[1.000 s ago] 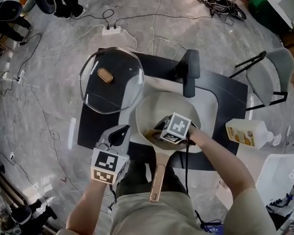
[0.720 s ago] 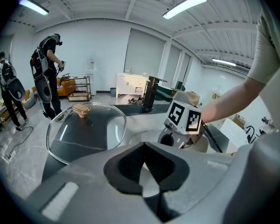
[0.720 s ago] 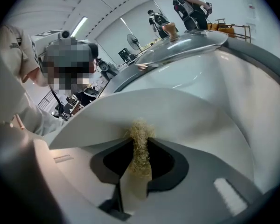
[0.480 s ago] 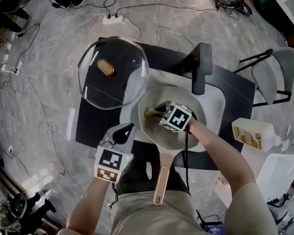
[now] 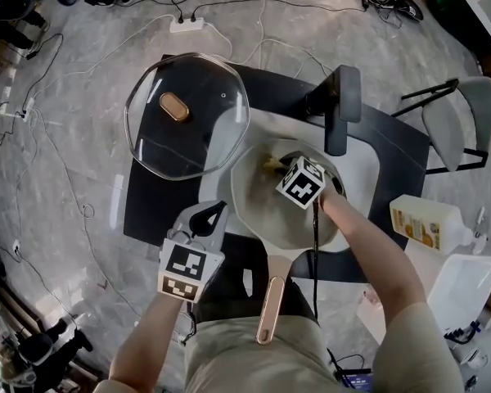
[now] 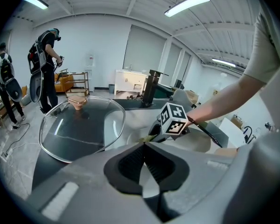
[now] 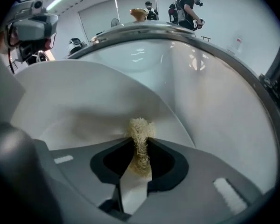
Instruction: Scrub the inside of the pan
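1. The pan sits on the dark surface, with its handle toward the person and the lid just beside it.
2. The right gripper is clamped on a fibrous scrubber inside the pan, near its far wall.
3. The left gripper has its jaws together, holds nothing, and hangs near the pan's left rim.

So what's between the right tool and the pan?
A tan fibrous scrubber, pinched in the right tool, with its tip at the pan's pale inside. The right gripper view shows it best.
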`<state>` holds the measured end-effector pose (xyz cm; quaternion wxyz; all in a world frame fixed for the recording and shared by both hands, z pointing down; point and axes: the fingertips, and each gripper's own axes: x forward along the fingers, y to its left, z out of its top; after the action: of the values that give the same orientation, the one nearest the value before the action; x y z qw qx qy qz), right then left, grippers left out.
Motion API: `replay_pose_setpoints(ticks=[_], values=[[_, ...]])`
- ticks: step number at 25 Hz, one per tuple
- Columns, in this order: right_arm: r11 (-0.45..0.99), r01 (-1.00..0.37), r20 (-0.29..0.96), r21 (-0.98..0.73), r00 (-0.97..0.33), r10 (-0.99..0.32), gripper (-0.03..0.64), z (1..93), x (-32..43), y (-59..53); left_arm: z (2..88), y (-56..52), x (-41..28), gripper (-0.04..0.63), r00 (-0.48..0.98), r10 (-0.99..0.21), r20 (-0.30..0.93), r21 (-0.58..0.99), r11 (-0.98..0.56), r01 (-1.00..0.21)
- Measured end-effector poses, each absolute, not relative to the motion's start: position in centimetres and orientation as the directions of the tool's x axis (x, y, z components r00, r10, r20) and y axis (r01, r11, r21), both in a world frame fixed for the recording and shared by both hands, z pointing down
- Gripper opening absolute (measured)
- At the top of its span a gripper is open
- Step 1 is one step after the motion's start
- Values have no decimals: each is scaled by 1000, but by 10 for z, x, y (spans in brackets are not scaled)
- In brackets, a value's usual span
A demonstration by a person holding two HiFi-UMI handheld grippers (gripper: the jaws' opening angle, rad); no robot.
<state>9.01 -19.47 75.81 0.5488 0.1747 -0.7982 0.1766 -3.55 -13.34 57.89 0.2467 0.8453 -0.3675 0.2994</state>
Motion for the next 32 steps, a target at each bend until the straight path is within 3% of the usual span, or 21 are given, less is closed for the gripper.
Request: replay_pose_setpoints(ticks=[6,10,14,23,32], values=[[867,-497,983,18,-151,-107,97,760,137,-195,577,-136,-30,2,564,-466,681,205,-618,-759],[926,-372,998,65,6,-67,94,752,171,-175,577,-137,-24,2,574,-464,675,207,-628,-750],[948,-317,995,-14,94,46,92,739,186,-141,578,-137,-23,2,579,-459,673,207,-635,-744],[855,-400,930,-329,19,366,92,704,177,-80,579,-134,-22,2,588,-449,672,229,-630,-742],[734,-323,802,-598,-221,556,92,674,119,-42,583,-133,-33,2,578,-457,676,227,-617,-753]])
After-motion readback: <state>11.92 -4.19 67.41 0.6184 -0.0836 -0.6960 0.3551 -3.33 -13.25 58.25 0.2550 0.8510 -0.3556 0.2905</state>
